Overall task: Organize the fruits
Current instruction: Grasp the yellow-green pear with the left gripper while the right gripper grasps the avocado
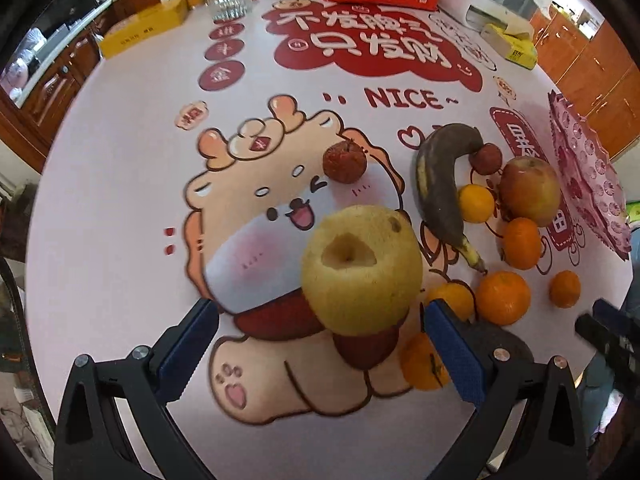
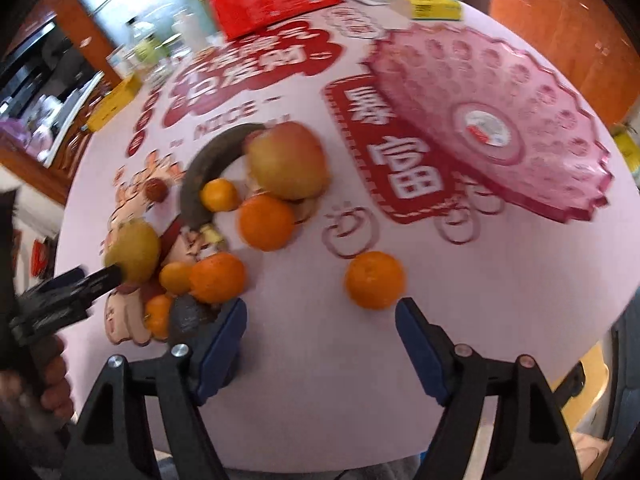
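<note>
- Right gripper (image 2: 320, 336) is hovering wide open; the lone orange (image 2: 374, 279) is sitting just ahead between its fingers, nearer than the pink dish (image 2: 568, 184) beyond.
- Left gripper (image 1: 320, 332) is spreading open around the yellow apple (image 1: 361, 270), far from that dish.

The yellow apple (image 1: 362, 270) sits ahead of the left tool (image 1: 316, 344), between its spread fingers. A lone orange (image 2: 375, 279) lies just ahead of the right tool (image 2: 320, 344). The fruit plate (image 2: 500, 120) rests on the tabletop (image 2: 320, 380) ahead-right; banana (image 2: 200, 172) and red apple (image 2: 288, 160) lie ahead-left.
</note>
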`<state>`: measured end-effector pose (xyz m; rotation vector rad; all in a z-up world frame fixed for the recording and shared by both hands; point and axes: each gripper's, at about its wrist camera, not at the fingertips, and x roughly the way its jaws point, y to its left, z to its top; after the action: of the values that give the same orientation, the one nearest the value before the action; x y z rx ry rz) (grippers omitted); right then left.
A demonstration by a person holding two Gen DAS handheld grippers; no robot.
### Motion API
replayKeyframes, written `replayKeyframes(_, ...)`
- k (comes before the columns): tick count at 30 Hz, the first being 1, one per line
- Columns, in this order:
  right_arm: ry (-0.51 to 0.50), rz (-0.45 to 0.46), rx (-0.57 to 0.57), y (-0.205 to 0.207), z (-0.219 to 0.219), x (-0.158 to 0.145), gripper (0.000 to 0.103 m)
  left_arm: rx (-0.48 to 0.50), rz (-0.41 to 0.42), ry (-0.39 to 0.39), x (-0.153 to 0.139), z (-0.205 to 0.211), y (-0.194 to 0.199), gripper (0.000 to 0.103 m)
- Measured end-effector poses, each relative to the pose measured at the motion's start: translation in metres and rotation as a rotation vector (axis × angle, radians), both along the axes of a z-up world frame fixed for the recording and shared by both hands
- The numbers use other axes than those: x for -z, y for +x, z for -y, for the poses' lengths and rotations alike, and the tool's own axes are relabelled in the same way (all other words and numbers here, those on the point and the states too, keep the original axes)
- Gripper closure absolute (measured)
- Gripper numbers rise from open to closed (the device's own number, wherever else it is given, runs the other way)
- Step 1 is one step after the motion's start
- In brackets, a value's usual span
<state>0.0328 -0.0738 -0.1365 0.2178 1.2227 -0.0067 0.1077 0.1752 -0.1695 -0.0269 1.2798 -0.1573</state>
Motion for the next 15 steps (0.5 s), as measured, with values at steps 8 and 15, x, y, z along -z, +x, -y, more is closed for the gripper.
replayKeyframes(8, 0.055, -0.024, -0.235, -0.004, -0.061, 0.012, 0.026, 0.041, -0.055, -0.023, 0.023, 0.015, 0.019, 0.008)
replayKeyframes(15, 0.034, -0.075, -0.301, 0.004, -0.082, 0.034, 0.026, 0.07, -0.069, -0.004, 0.033, 0.023, 0.021, 0.026)
